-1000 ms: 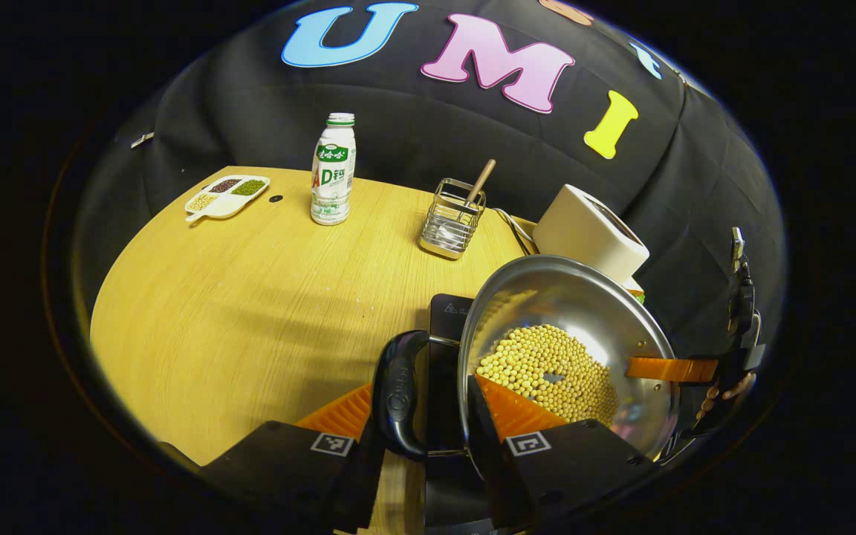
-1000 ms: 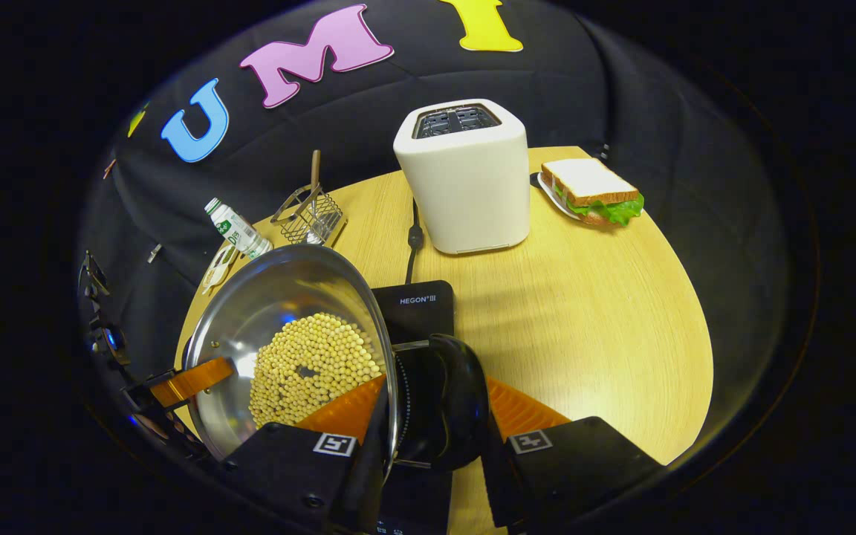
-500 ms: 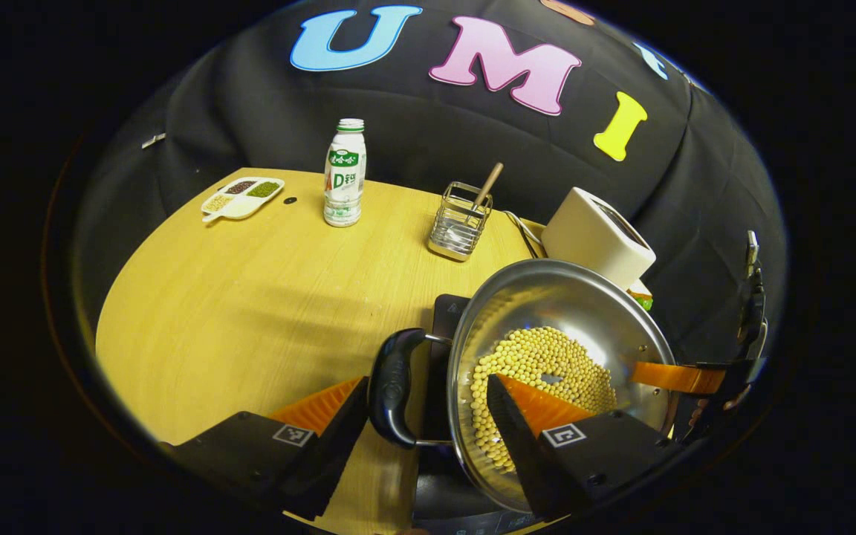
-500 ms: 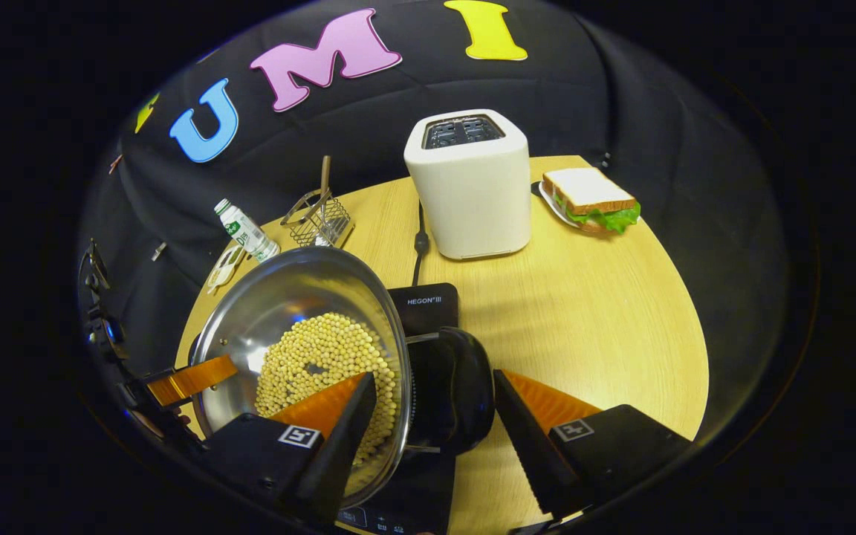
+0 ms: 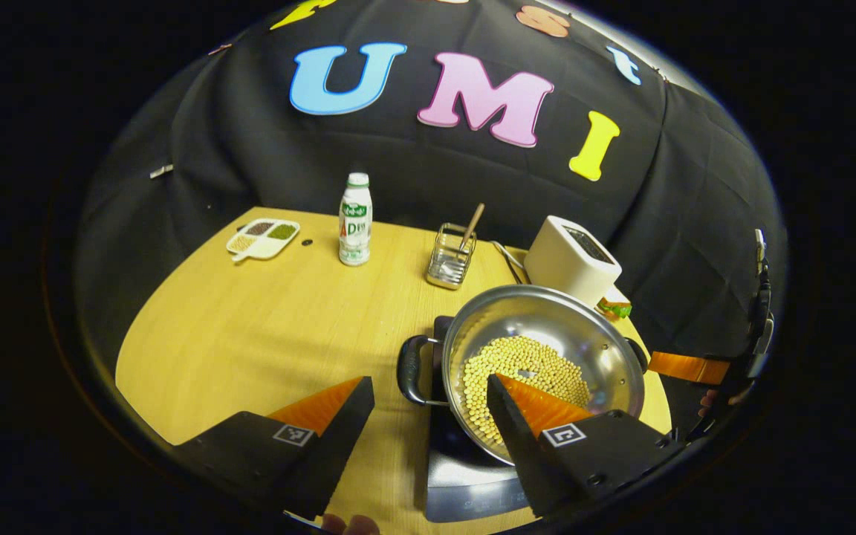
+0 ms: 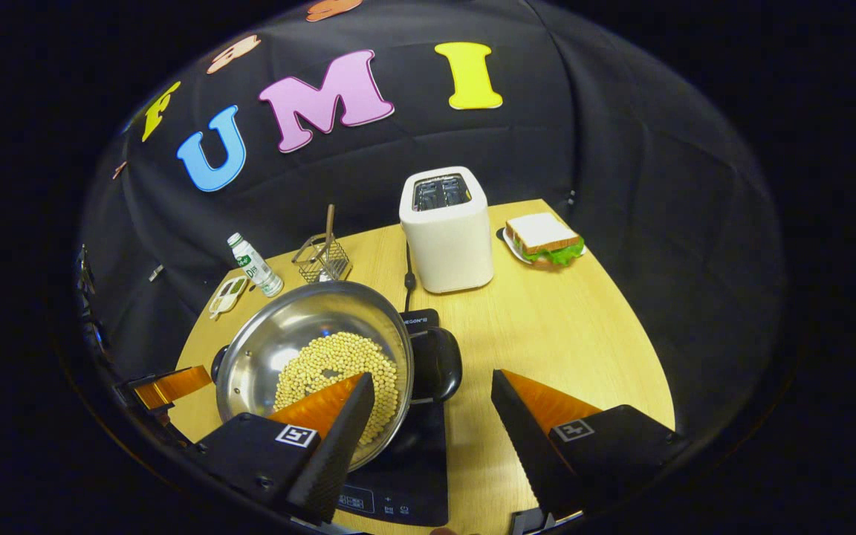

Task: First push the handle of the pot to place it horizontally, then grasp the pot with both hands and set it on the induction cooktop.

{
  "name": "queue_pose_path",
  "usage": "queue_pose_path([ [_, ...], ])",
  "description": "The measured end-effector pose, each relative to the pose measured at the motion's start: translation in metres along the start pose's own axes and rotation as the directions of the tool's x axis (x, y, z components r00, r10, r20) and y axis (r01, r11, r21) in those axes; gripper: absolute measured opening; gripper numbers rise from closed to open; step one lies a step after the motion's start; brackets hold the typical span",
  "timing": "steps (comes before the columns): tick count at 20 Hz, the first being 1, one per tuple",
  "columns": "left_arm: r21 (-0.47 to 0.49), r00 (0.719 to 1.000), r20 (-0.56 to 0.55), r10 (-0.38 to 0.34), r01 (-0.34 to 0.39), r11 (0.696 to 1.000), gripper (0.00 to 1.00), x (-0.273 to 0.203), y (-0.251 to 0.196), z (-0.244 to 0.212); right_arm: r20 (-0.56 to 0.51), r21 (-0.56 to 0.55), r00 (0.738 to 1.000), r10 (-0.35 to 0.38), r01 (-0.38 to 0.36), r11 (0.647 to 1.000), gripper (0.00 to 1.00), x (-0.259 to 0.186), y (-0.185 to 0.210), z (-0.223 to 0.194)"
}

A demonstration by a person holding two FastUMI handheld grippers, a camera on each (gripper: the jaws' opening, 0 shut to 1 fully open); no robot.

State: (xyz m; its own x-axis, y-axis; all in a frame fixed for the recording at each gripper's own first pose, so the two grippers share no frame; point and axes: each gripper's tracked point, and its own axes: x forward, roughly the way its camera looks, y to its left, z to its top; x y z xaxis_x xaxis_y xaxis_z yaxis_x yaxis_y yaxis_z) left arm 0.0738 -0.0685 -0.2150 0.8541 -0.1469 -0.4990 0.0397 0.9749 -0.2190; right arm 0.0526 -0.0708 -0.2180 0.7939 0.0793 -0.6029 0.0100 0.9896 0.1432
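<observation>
Steel, black, pale wood and cream on the table

The shiny silver steel pot [image 5: 547,327] has black side handles [image 5: 410,369] and holds pale yellow beans [image 5: 521,365]; it sits on the glossy black induction cooktop [image 6: 406,475] on the light wood-grain table [image 5: 264,342]. Behind: cream toaster [image 6: 446,227], white-and-green bottle [image 5: 354,220], white-bread, green-lettuce sandwich [image 6: 545,238].

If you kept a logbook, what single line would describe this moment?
pot: resting on induction cooktop, holds beans | left claw: open, clear of handle | right claw: open, clear | stage: pot placed
</observation>
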Motion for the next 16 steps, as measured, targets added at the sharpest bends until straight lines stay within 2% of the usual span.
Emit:
queue_pose_path([
  [3,0.033,0.995,0.096,0.023,-0.027,0.999,0.96,-0.044,0.006,0.021,0.103,-0.010,0.994,-0.030,0.032,0.999,0.99,-0.040,0.000,0.018],
  [7,0.084,0.975,0.221,0.034,-0.054,0.995,0.95,-0.101,0.007,0.042,0.258,-0.033,0.964,-0.060,0.071,0.997,0.99,-0.094,0.005,0.041],
  [11,0.176,0.943,0.332,0.037,-0.100,0.979,0.95,-0.155,0.006,0.056,0.383,-0.035,0.922,-0.056,0.075,0.997,0.99,-0.149,0.019,0.058],
  [16,0.186,0.873,0.486,0.045,-0.154,0.970,0.95,-0.216,0.002,0.063,0.533,-0.066,0.844,-0.056,0.108,0.992,0.98,-0.208,0.027,0.064],
])
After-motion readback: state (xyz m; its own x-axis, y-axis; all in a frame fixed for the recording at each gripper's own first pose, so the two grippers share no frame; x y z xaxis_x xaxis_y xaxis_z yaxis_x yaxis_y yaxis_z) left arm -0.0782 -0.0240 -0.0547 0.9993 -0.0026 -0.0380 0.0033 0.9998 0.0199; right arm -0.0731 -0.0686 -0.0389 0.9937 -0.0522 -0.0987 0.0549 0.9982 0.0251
